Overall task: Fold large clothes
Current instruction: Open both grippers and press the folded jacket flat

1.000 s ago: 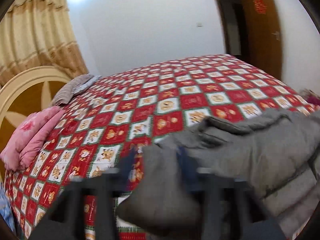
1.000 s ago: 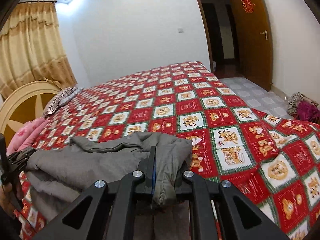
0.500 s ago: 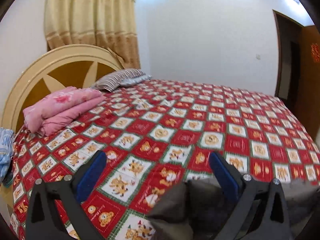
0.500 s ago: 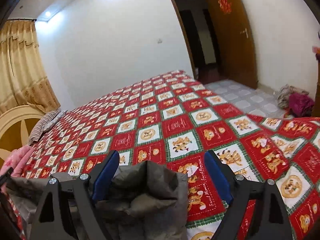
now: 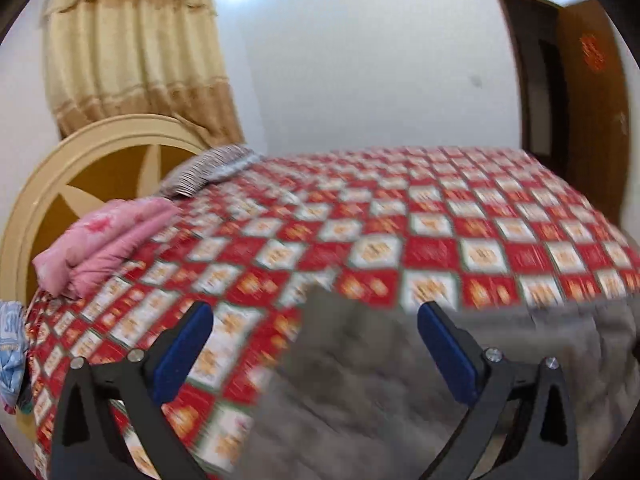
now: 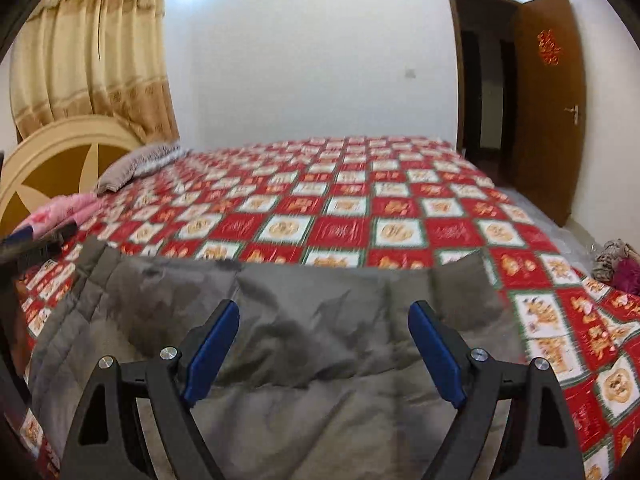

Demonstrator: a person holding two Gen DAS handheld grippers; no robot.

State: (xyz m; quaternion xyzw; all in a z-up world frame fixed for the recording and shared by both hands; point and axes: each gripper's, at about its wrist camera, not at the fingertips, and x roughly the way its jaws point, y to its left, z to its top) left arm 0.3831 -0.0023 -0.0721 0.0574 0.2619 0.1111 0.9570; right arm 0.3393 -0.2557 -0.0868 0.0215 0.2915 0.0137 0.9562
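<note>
1. Grey padded garment [image 6: 304, 332] lies spread flat along the near edge of the bed [image 6: 344, 200], on the red-and-white checked bedspread [image 5: 400, 240].
2. Left gripper [image 5: 316, 344]: fingers released, spread wide over the garment's left corner, nothing clamped.
3. Right gripper [image 6: 324, 340]: fingers released, wide apart above the garment's middle, gripping nothing.
4. Folded pink blanket [image 5: 104, 240] and striped pillow [image 5: 208, 168] sit by the headboard [image 5: 80, 168].
</note>
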